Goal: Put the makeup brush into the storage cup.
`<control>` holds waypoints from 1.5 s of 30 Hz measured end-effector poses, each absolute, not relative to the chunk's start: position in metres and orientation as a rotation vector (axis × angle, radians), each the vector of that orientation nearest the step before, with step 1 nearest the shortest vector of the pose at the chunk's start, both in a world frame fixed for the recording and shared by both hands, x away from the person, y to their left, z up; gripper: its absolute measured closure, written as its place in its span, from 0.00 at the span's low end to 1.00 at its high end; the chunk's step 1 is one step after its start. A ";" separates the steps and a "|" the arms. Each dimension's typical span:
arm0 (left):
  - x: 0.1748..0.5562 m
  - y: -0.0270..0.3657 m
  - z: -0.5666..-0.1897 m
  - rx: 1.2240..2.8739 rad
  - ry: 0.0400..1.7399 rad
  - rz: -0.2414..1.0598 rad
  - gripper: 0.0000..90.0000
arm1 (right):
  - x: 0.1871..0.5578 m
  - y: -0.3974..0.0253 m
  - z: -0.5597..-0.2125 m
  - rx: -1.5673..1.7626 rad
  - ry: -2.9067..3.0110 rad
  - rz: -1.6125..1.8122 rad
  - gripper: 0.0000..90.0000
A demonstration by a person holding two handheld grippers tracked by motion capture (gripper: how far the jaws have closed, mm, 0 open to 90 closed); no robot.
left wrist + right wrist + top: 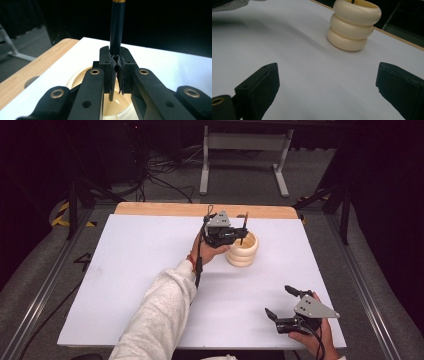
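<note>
The left gripper (239, 234) sits right over the cream ribbed holder (242, 251) near the far middle of the white table (150, 270), and its jaws are clamped tight on a black pen (116, 30). From the left gripper view the pen stands almost upright between the two pads (107, 65), its long upper part with a gold band rising well above the jaws and its lower end dipping into the open mouth of the holder (80, 77) just below. The pen runs straight through the middle of the grip, pads pressed on either side of it. In the high view the pen (244, 227) shows as a thin dark stick above the holder's rim, the person's left hand (210, 251) wrapped around the tool, grey sleeve (160, 315) trailing back toward the near edge.

Over on the near right, the right gripper (282, 302) hangs low above the table, held in the right hand (315, 337), jaws spread wide with nothing between them. Its own view looks across bare white tabletop to the holder (354, 26), three stacked rings, well apart from the open jaws. A wooden strip (165, 209) lines the table's far edge.
</note>
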State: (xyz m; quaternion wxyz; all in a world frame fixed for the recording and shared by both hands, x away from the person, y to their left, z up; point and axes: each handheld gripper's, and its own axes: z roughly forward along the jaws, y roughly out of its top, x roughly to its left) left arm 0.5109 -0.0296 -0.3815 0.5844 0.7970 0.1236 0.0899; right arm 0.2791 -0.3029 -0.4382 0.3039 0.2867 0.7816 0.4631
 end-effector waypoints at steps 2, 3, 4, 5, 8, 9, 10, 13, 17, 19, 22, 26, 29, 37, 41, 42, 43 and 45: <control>0.511 -0.030 -0.384 1.859 0.292 0.200 0.93 | 0.279 -0.303 -0.438 0.758 2.072 1.228 0.06; 0.512 -0.030 -0.385 1.862 0.292 0.204 0.93 | 0.279 -0.303 -0.438 0.758 2.072 1.227 0.06; 0.512 -0.030 -0.387 1.866 0.296 0.203 0.93 | 0.279 -0.303 -0.438 0.759 2.072 1.226 0.06; 0.512 -0.029 -0.388 1.867 0.300 0.198 0.93 | 0.279 -0.303 -0.438 0.758 2.072 1.227 0.06; 0.513 -0.029 -0.391 1.867 0.311 0.190 0.93 | 0.279 -0.304 -0.438 0.760 2.068 1.229 0.06; 0.513 -0.029 -0.392 1.870 0.315 0.185 0.93 | 0.278 -0.304 -0.438 0.761 2.068 1.230 0.06; 0.513 -0.028 -0.393 1.872 0.315 0.189 0.93 | 0.278 -0.304 -0.437 0.762 2.068 1.229 0.06; 0.512 -0.028 -0.396 1.871 0.324 0.184 0.93 | 0.279 -0.303 -0.438 0.759 2.072 1.225 0.06; 0.512 -0.027 -0.398 1.876 0.333 0.178 0.93 | 0.278 -0.302 -0.438 0.753 2.080 1.222 0.06; 0.512 -0.026 -0.398 1.873 0.335 0.177 0.93 | 0.278 -0.302 -0.438 0.758 2.080 1.222 0.06; 0.513 -0.025 -0.399 1.868 0.340 0.168 0.92 | 0.278 -0.302 -0.438 0.759 2.080 1.222 0.06; 0.513 -0.025 -0.401 1.876 0.336 0.156 0.90 | 0.278 -0.302 -0.438 0.756 2.083 1.220 0.06; 0.512 -0.026 -0.401 1.889 0.331 0.164 0.92 | 0.279 -0.302 -0.438 0.757 2.084 1.218 0.07; 0.512 -0.026 -0.400 1.882 0.336 0.153 0.87 | 0.279 -0.302 -0.439 0.757 2.090 1.219 0.06; 0.512 -0.026 -0.400 1.889 0.345 0.162 0.81 | 0.279 -0.301 -0.439 0.758 2.095 1.216 0.06; 0.512 -0.025 -0.400 1.887 0.350 0.162 0.81 | 0.278 -0.301 -0.439 0.756 2.093 1.214 0.06; 0.512 -0.025 -0.400 1.882 0.352 0.163 0.79 | 0.279 -0.301 -0.439 0.756 2.092 1.212 0.06; 0.512 -0.025 -0.400 1.885 0.356 0.168 0.78 | 0.279 -0.301 -0.439 0.756 2.093 1.216 0.06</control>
